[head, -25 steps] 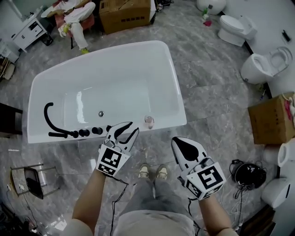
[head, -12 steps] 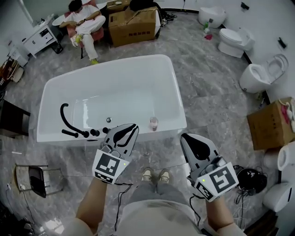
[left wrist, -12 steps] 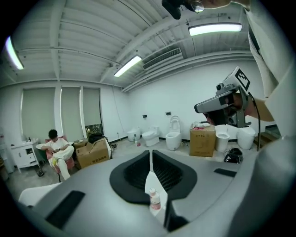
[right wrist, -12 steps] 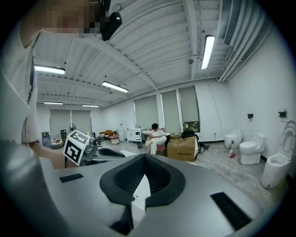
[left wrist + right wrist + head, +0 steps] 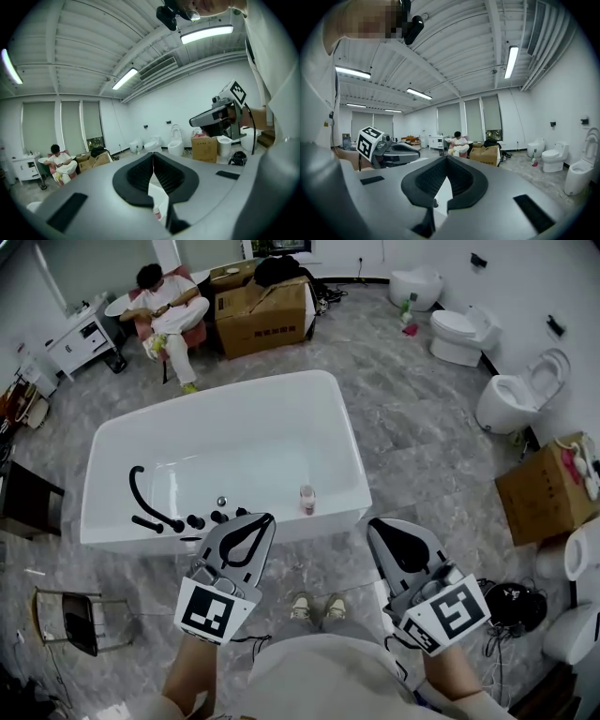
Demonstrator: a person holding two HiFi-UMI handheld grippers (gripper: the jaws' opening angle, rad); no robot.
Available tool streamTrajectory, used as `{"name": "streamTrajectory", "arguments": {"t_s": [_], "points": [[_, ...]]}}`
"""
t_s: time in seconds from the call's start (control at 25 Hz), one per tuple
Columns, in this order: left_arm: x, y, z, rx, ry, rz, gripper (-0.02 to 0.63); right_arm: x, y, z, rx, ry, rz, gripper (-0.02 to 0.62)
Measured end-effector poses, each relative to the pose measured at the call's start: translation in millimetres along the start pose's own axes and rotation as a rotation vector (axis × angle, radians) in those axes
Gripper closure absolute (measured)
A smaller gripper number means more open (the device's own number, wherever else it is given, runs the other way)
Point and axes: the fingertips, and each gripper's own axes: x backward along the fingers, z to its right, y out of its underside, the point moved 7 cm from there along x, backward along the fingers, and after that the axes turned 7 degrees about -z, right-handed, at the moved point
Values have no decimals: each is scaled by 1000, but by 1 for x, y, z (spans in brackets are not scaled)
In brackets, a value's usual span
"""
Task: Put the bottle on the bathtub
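Bottle, one only, small clear plastic with a pinkish lower part (image 5: pixel 307 500), stands upright on the near rim of the single white bathtub (image 5: pixel 349 432). At the tub's left end sits one black tap set (image 5: pixel 141 495). We hold two grey grippers before us. Our left gripper (image 5: pixel 263 519) has its jaws pressed together on nothing, its tip near the rim, left of the bottle. Our right gripper (image 5: pixel 375 526), jaws likewise together and empty, hangs apart from the tub. One brown cardboard box (image 5: pixel 547 488) sits far right.
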Motion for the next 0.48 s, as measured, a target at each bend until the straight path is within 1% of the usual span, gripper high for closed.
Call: {"name": "streamTrajectory", "arguments": {"t_s": [0.08, 0.12, 0.24, 0.48], "points": [[11, -8, 1, 58, -13, 20, 584, 6, -3, -5, 6, -10, 5, 566], [15, -9, 1, 70, -18, 22, 584, 8, -5, -7, 11, -13, 7, 566], [24, 0, 0, 33, -34, 10, 586, 15, -7, -14, 12, -21, 8, 566], [34, 3, 7, -6, -42, 0, 586, 22, 2, -22, -6, -38, -1, 567]]}}
